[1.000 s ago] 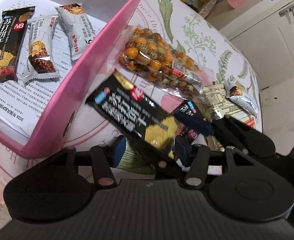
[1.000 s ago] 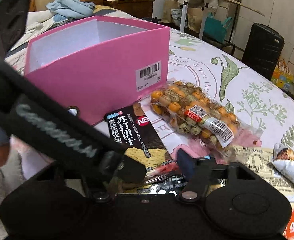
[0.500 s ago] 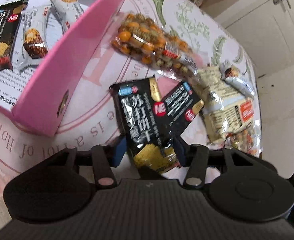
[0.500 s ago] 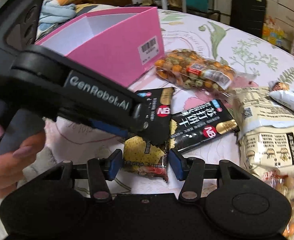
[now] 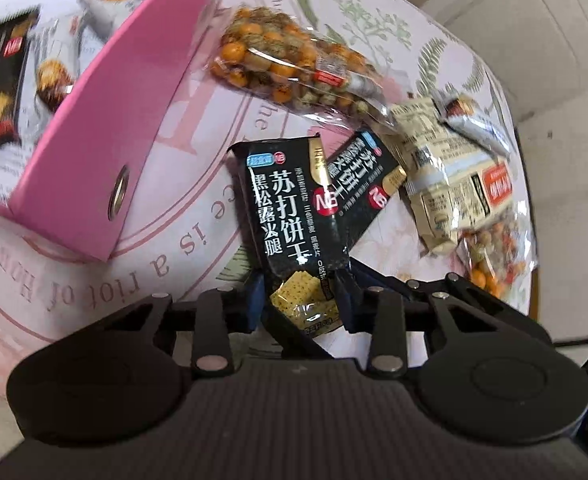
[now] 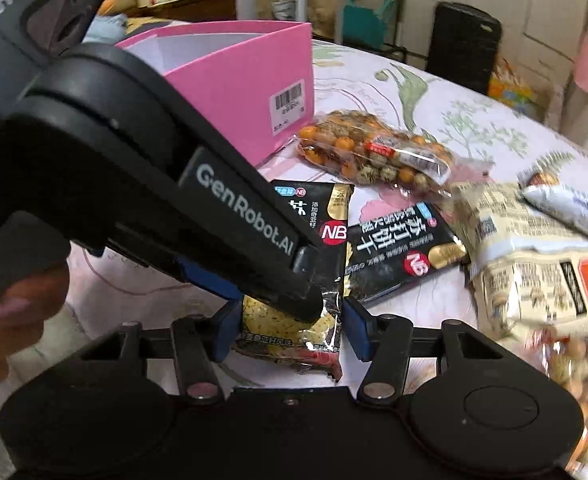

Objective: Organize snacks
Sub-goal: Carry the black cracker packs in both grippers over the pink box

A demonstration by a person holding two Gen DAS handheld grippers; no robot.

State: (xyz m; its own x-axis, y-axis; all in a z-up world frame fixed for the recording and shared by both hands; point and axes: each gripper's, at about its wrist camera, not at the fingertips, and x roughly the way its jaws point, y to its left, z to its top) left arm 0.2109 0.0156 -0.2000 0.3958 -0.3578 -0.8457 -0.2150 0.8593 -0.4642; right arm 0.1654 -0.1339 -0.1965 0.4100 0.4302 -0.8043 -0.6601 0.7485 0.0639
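Floral tabletop (image 6: pixel 474 112) strewn with snack packets beside a pink box (image 6: pixel 245 92).
Left gripper (image 5: pixel 298 300) is clamped on a black cracker packet (image 5: pixel 289 216), held up near the box. Right gripper (image 6: pixel 289 334) sits apart around that packet's lower end; a second black packet (image 6: pixel 406 252) lies just right.

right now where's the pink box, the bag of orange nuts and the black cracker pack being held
pink box (image 6: pixel 253 92): right wrist view, its front wall.
bag of orange nuts (image 5: pixel 294 68): left wrist view, middle of the clear bag.
black cracker pack (image 5: pixel 285 208): left wrist view, printed face above the fingers.
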